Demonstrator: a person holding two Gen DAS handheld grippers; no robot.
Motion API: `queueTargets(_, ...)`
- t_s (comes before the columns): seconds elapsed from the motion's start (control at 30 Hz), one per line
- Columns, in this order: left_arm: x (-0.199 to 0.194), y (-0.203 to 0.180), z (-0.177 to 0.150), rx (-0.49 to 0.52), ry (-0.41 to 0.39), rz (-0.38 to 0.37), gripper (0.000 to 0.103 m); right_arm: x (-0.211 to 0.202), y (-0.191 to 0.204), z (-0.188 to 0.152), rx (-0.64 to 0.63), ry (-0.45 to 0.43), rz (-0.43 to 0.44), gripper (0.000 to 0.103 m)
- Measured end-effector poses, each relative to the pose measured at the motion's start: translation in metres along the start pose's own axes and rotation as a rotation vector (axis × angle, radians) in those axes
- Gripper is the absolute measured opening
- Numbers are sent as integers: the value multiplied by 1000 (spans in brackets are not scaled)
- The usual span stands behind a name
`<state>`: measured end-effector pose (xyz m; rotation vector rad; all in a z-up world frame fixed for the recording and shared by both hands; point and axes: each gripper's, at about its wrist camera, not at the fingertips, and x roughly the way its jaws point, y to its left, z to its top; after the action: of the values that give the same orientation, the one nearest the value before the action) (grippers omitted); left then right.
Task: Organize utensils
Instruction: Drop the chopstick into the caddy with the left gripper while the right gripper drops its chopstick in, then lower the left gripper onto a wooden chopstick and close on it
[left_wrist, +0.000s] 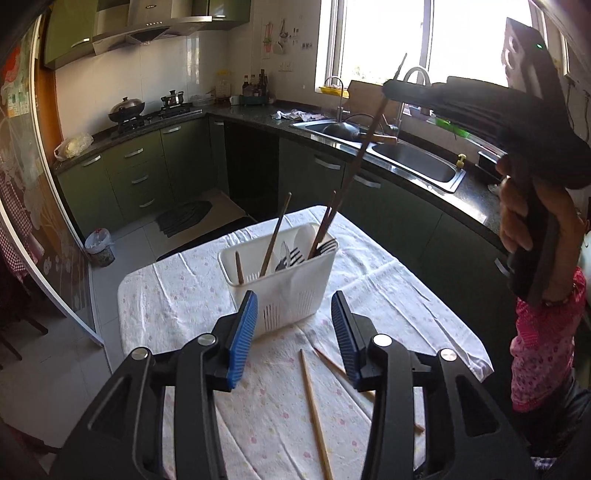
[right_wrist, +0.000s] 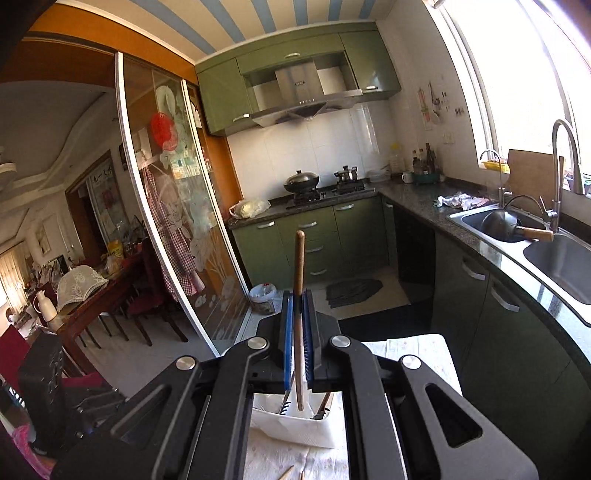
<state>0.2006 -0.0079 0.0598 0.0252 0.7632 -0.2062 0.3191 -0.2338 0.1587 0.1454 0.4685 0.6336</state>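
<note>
Your left gripper (left_wrist: 293, 332) stands with its blue pads partly apart and nothing between them, poised above the table (left_wrist: 424, 314) just short of the white utensil basket (left_wrist: 280, 284). The basket sits on the flowered tablecloth near the middle of the table, towards the far edge. It holds several dark chopsticks (left_wrist: 275, 236) leaning upright, black forks (left_wrist: 295, 254) and a white spoon (left_wrist: 306, 232). Two light wooden chopsticks (left_wrist: 314, 406) lie loose on the cloth near the table's near edge, below and between your left gripper's fingers; one passes under the right-hand finger. Your right gripper (right_wrist: 298, 339) is raised above the basket, its jaws closed tight on a single brown chopstick (right_wrist: 298, 258). In the right wrist view that chopstick runs up past the pads and down below them towards the basket. In the left wrist view it slants from the raised gripper down to the basket's right end; whether its lower tip touches anything inside cannot be determined. Your right hand (left_wrist: 524, 218) grasps the gripper's handle, with a pink patterned sleeve (left_wrist: 543, 350) below it
</note>
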Motion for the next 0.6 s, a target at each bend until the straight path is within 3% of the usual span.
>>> queueTargets(0.27,42,1,-51,-34,192,-63,42,77,-3,-45,-20,183,-28,8)
queueTargets(0.3,49,0,-56,-31,213,-64,43,80,-4,-53,-28,199,-25,14)
queueTargets(0.33,56,-1,-60,-25,234,-65,43,78,-3,-58,-32,198,-28,28)
queueTargets(0.37,64,-2,-63,-25,254,-69,43,72,-2,-61,-40,182,-37,32)
queueTargets(0.5,102,-13,-81,-13,349,-73,43,27,-4,-69,-45,105,-19,33)
queueTargets(0.6,132,-21,-95,2,429,-59,43,-5,-10,-80,-48,102,-15,34)
